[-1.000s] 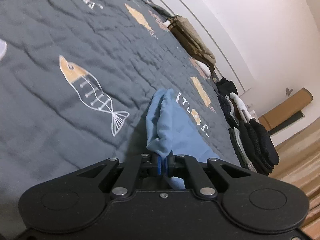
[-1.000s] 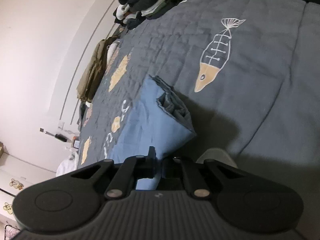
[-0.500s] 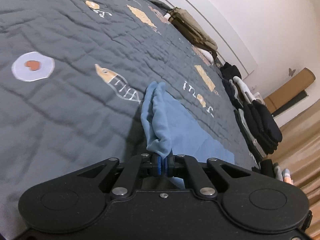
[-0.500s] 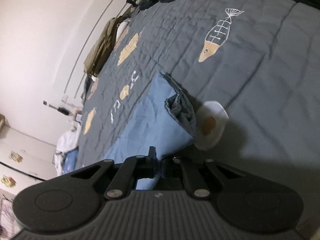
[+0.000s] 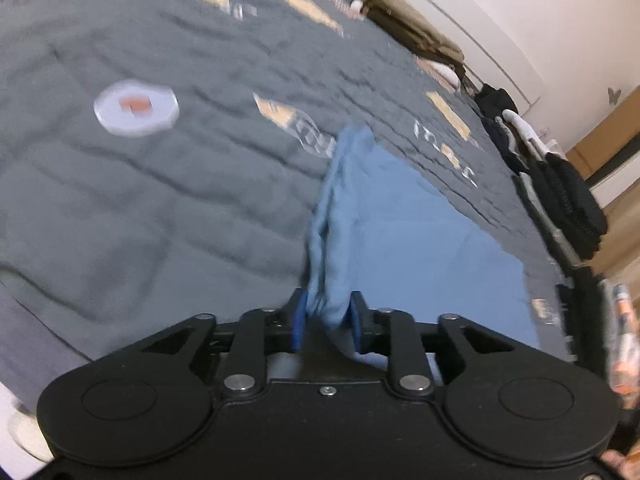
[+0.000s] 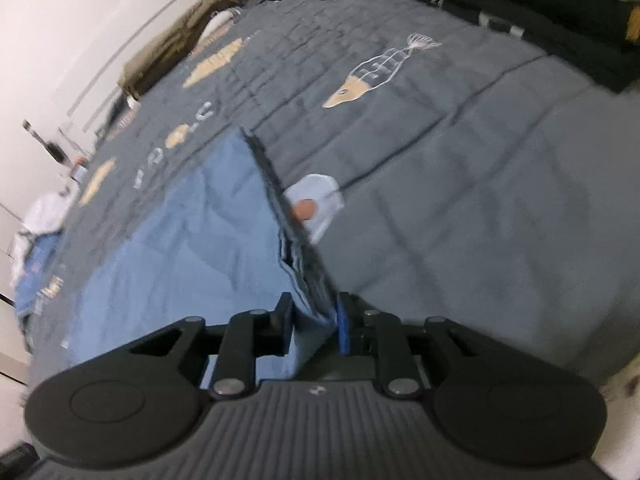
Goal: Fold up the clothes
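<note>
Cloth comes first: a folded light-blue cotton garment [image 5: 404, 236] is lying flat on the grey quilted bedspread printed with fish skeletons and fried eggs [image 5: 160, 200], its near edge lifting off the bed toward both tools. In the left wrist view a bunched ridge of that edge is running up between the blue pads of the left tool [image 5: 326, 322], whose jaws are opening, with gaps showing beside the fabric. In the right wrist view the layered edge is rising into the right tool [image 6: 314, 328], whose jaws are also opening with the cloth between them; the fabric is leaning against the right-hand pad. A fried-egg print [image 6: 316, 204] is peeking out just beside that raised edge. Along the far edge of the bed, a stack of dark folded clothes [image 5: 568, 200] and an olive-brown garment [image 5: 416, 36] are lying by the white wall [image 5: 540, 8].
</note>
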### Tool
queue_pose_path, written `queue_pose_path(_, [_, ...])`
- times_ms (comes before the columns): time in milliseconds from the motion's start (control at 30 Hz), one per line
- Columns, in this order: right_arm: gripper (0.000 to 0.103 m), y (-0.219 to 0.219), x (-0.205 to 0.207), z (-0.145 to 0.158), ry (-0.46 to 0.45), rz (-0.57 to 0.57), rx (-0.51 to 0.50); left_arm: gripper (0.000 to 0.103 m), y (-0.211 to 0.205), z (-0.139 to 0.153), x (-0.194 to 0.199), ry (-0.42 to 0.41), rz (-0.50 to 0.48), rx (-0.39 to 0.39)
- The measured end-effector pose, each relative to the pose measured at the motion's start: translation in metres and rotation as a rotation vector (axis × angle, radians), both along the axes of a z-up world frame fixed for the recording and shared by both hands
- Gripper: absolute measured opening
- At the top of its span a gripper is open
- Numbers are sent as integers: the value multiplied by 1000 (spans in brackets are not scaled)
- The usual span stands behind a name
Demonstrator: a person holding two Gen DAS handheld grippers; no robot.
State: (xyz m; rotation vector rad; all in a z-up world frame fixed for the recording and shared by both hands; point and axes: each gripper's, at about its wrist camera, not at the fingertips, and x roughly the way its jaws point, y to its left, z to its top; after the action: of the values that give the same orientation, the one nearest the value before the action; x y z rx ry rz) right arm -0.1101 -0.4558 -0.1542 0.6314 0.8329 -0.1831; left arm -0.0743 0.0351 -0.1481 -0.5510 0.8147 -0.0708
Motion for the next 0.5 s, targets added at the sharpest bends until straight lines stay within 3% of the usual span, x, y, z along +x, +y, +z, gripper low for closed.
queue_pose_path(100, [24,-5,-11,8,-3,-19,-42,30,8,5,-5,-19,23,18])
queue_pose_path(233, [24,-7,-21,21,-82,-34,-46,30,8,14,-11,-66,7,-9])
queue_pose_path(400, [32,7,-20,27,-198,93,77,30,-8,17,-9,-122,-76,-69])
queue_pose_path(500, [34,19,-11,17,-161,151,103,31,-21,15,-7,-139,-131,-112])
